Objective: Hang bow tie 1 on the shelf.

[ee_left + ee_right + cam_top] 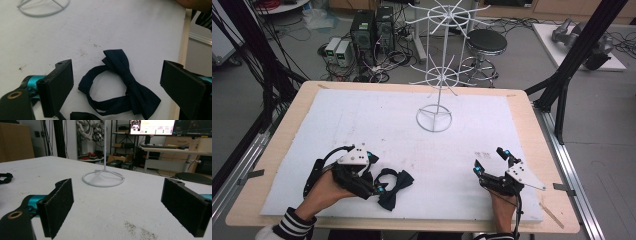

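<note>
Two grippers were held low near the front edge of the white mat (362, 115). The left gripper (377, 175) was angled down over a dark bow tie (393, 186), its jaws spread wide on either side of the tie, as seen in the left gripper view, where the bow tie (125, 85) lay flat with its neck strap looped beside the knot; nothing was gripped. That placement was judged to be a setup for a pinch. The right gripper (489, 161) was kept well apart, wide and empty, pointed toward the white wire rack (439, 75) standing farther back, probably where the tie was meant to be hung.
</note>
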The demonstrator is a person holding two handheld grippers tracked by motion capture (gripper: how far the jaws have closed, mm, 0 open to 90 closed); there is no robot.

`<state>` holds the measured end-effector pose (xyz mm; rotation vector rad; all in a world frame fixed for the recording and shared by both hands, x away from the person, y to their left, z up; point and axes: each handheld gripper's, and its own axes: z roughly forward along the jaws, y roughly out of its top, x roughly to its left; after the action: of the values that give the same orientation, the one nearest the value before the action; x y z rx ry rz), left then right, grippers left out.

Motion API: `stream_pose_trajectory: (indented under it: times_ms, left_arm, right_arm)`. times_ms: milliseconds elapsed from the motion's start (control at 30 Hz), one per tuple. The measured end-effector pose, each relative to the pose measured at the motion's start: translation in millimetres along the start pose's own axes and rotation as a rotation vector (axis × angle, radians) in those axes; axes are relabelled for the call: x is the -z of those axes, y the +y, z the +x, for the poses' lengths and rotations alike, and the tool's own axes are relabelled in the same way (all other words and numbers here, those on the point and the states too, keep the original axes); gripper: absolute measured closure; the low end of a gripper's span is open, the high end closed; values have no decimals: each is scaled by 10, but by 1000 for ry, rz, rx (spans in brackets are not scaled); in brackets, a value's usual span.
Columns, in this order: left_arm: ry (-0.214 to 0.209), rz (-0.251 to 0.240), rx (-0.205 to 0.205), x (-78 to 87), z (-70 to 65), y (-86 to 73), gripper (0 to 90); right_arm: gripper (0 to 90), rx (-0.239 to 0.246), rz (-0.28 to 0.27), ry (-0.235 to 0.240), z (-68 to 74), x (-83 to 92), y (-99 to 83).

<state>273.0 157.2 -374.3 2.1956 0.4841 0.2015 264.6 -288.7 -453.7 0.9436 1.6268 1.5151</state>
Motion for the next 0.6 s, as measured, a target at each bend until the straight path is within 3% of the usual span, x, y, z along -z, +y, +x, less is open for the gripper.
stream_pose_trajectory:
  times_ms: [600]
  left_arm:
    - [-60,112,-21,-232,-49,7,205]
  right_arm:
    - [104,3,1,-1,2,0,1]
